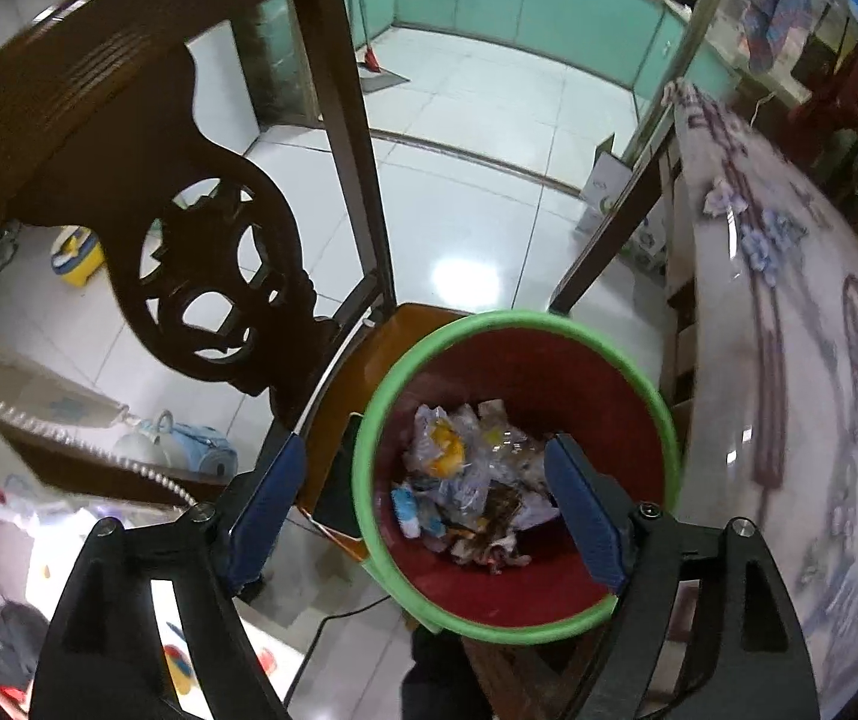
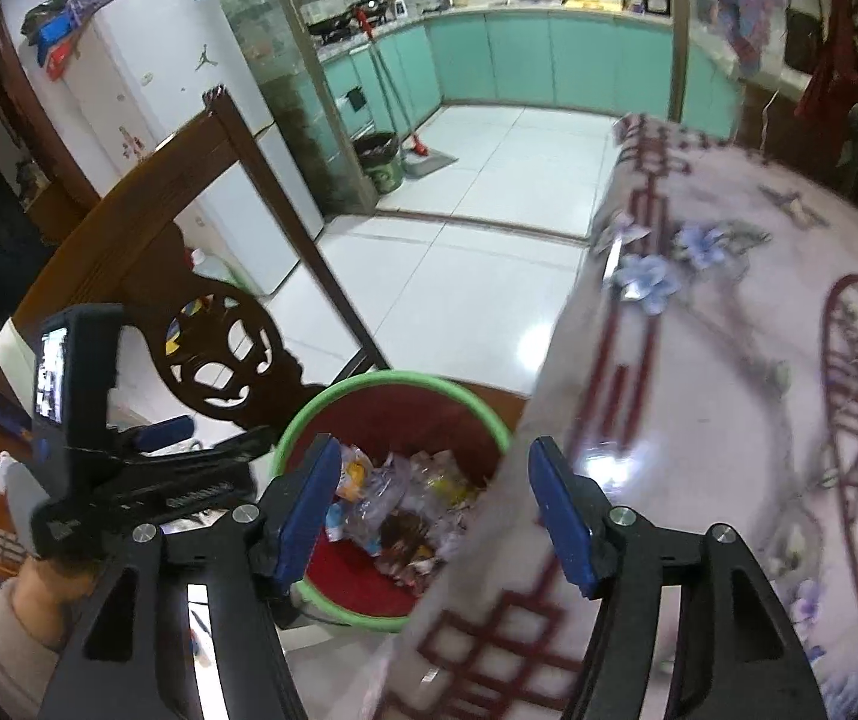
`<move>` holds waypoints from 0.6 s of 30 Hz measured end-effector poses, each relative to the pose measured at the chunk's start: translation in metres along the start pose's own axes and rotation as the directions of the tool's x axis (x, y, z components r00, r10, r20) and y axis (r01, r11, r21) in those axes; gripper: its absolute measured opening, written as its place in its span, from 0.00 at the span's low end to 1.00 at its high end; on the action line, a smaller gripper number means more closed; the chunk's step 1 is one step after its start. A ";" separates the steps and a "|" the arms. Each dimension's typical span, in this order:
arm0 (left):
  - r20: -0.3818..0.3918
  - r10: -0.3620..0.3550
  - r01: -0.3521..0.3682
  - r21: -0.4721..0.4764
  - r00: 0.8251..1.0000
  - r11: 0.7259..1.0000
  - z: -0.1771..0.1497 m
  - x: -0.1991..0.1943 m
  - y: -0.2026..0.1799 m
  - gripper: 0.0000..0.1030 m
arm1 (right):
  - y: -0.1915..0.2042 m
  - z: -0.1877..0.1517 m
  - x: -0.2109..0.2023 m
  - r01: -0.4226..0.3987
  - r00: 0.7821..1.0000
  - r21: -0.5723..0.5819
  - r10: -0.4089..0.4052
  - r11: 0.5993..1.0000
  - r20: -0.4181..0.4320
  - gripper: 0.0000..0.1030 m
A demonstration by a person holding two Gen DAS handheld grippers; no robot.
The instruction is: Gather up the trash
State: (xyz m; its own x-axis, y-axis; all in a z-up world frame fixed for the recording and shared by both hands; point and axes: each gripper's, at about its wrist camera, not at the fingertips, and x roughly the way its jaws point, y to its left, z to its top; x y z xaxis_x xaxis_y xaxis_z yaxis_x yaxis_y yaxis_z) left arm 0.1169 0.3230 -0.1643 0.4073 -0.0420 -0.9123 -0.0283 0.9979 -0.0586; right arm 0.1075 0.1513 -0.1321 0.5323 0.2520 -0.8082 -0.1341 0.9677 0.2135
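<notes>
A red trash bin with a green rim [image 1: 369, 438] stands on a wooden chair seat; it also shows in the right wrist view [image 2: 291, 426]. Crumpled wrappers and paper trash [image 1: 471, 480] lie inside it, seen too in the right wrist view [image 2: 405, 504]. My left gripper [image 1: 423, 462] is open and empty, hovering above the bin, and its body appears in the right wrist view [image 2: 129, 480]. My right gripper [image 2: 429, 480] is open and empty, above the bin's right rim and the table edge.
A carved wooden chair back [image 1: 201, 276] rises left of the bin. A table with a patterned white-and-red cloth [image 2: 729, 390] is on the right. White tile floor [image 1: 459, 180], teal cabinets [image 2: 549, 60], a fridge [image 2: 147, 90] and a floor bin [image 2: 381, 162] lie beyond.
</notes>
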 end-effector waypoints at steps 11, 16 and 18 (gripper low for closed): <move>0.134 -0.001 0.016 -0.109 0.991 0.994 -0.050 -0.080 -0.051 0.81 | -0.063 -0.032 -0.092 -0.068 0.988 -0.018 0.070 0.997 0.139 0.69; 0.392 -0.036 0.083 -0.103 0.919 0.991 -0.078 -0.145 -0.101 1.00 | -0.093 -0.055 -0.171 -0.097 0.923 -0.091 0.124 0.991 0.364 0.87; 0.507 -0.055 0.108 -0.076 0.860 0.991 -0.086 -0.173 -0.125 1.00 | -0.100 -0.062 -0.202 -0.043 0.886 -0.129 0.098 0.991 0.453 0.93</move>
State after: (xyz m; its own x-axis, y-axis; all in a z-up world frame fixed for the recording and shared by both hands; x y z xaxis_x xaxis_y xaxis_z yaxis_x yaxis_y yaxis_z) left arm -0.0288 0.2009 -0.0338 0.8149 -0.0655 -0.5759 -0.0536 0.9808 -0.1875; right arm -0.0385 0.0039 -0.0248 0.8370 0.3156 -0.4471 -0.2637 0.9484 0.1758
